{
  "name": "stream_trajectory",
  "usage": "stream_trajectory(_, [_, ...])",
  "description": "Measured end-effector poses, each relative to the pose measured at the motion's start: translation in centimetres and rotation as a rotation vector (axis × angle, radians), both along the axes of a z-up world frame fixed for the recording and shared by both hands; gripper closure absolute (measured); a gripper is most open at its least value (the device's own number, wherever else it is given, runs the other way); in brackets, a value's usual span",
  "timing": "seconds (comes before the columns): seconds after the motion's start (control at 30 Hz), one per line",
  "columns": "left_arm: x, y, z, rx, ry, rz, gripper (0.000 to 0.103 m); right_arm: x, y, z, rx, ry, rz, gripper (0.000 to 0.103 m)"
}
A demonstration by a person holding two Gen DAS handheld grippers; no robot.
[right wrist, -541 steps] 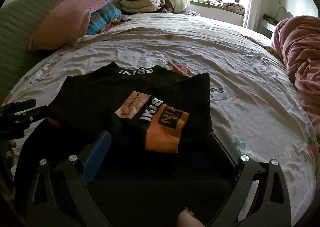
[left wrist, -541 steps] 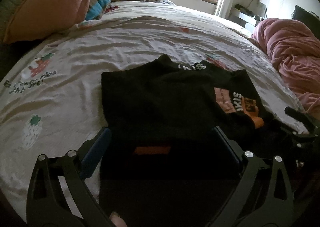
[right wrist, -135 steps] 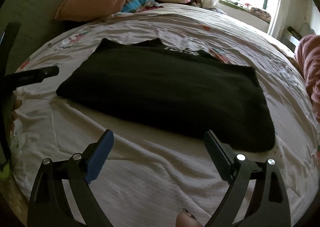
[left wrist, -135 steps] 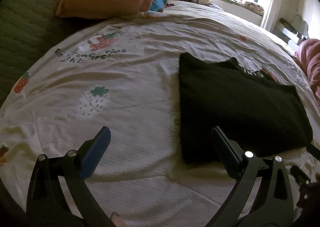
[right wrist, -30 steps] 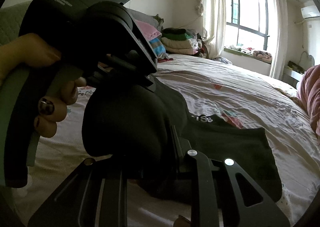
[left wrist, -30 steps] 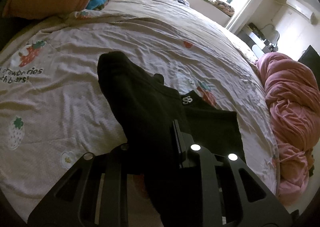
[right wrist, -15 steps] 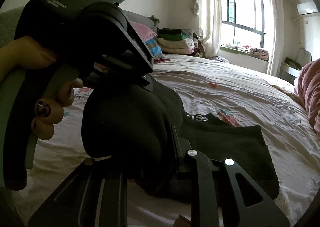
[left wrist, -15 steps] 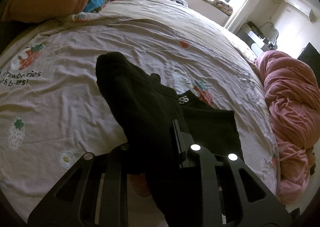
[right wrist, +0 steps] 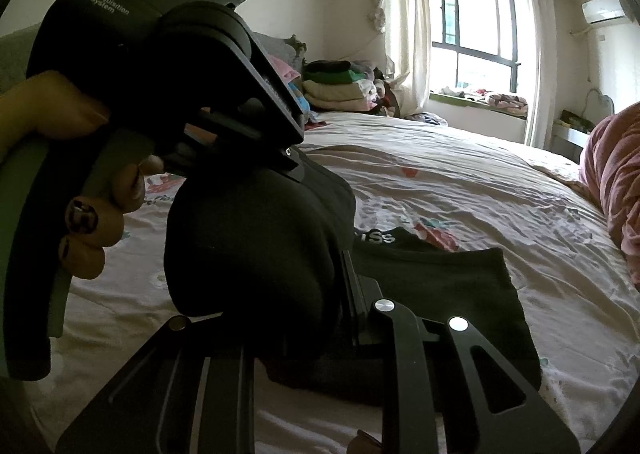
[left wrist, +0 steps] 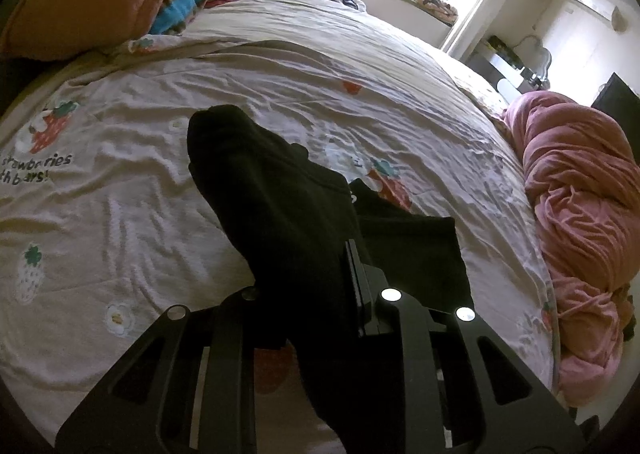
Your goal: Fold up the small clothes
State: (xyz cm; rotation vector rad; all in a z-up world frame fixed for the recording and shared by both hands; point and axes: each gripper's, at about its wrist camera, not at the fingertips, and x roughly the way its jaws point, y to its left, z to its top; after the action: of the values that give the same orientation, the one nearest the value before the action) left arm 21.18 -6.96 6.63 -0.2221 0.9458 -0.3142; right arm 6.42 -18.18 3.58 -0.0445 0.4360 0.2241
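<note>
Daylight from a window falls on a wide bed [left wrist: 280, 66] spread with a pale strawberry-print sheet, where a black garment [left wrist: 280, 214] lies partly lifted. Left tool [left wrist: 320, 286] has its jaws nearly together, clamped on one raised edge of the garment, and the right tool [right wrist: 316, 306] is clamped the same way on a bunched fold just beside it, under the left hand [right wrist: 80, 194]. From both tools the rest of the garment trails down onto the bed [right wrist: 480, 190], its white-lettered collar lying flat just beyond them.
</note>
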Motion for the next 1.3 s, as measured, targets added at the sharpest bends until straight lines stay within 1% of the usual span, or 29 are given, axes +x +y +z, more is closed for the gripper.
stream_trajectory(0.33, [-0.2, -1.8, -0.1, 0.022, 0.002, -0.004, 0.088, 0.0, -1.9, 0.0, 0.030, 0.010, -0.013, 0.084])
stream_trajectory(0.67, [-0.3, -3.9, -0.3, 0.048, 0.004, -0.011, 0.088, 0.1, -3.7, -0.7, 0.061, 0.019, -0.028, 0.084])
stream_trajectory(1.3, [0.6, -8.8, -1.7, 0.092, 0.031, -0.067, 0.088, 0.7, -7.3, -2.4, 0.103, 0.046, -0.074, 0.085])
